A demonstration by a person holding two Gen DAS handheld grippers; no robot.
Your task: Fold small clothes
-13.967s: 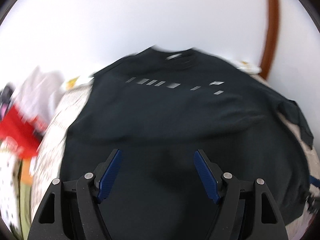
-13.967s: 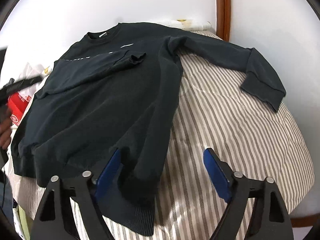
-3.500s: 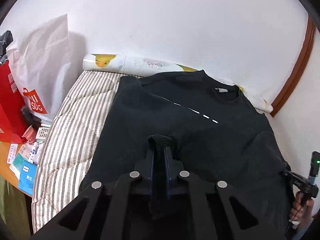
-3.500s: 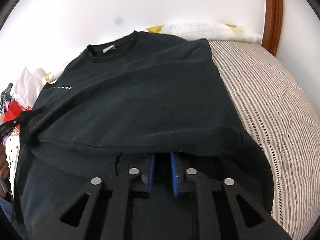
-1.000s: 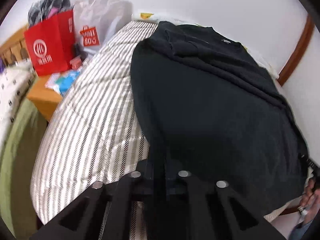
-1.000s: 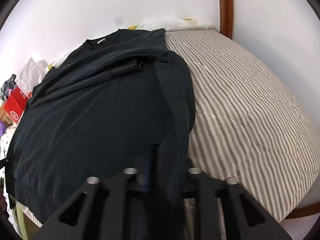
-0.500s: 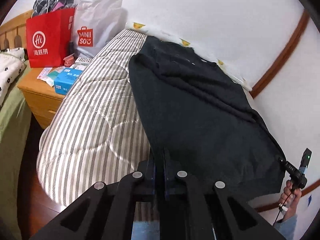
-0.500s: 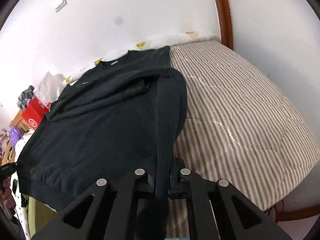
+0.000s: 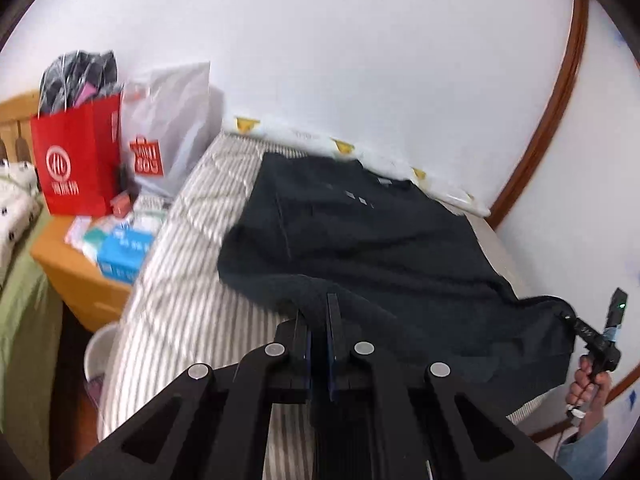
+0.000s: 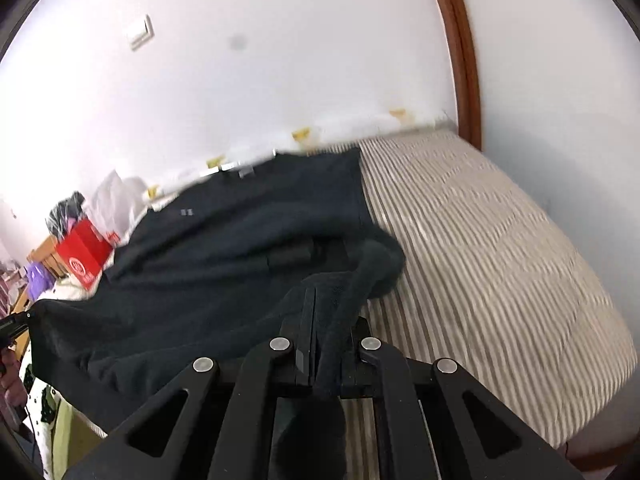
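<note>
A black sweatshirt (image 9: pixel 380 240) lies on the striped bed (image 9: pixel 180 280), sleeves folded in, collar toward the wall. Its lower hem is lifted off the mattress. My left gripper (image 9: pixel 318 304) is shut on the hem's left corner, with dark cloth pinched between its blue pads. In the right wrist view the same sweatshirt (image 10: pixel 208 264) hangs from my right gripper (image 10: pixel 326 300), which is shut on the hem's right corner. The right gripper (image 9: pixel 576 322) also shows at the far right of the left wrist view, held in a person's hand (image 9: pixel 592 384). The cloth sags between the two grips.
A red paper bag (image 9: pixel 76 164) and a white shopping bag (image 9: pixel 168 128) stand on a wooden nightstand (image 9: pixel 80 272) left of the bed, with a blue box (image 9: pixel 124 252). A white wall lies behind, and brown wooden trim (image 10: pixel 464 52) at the right. Bare striped quilt (image 10: pixel 500 260) spreads right of the sweatshirt.
Both grippers have risen with the hem, lifting the sweatshirt's lower part off the bed. The views tilted up, showing more wall. Both stayed shut on the cloth.
</note>
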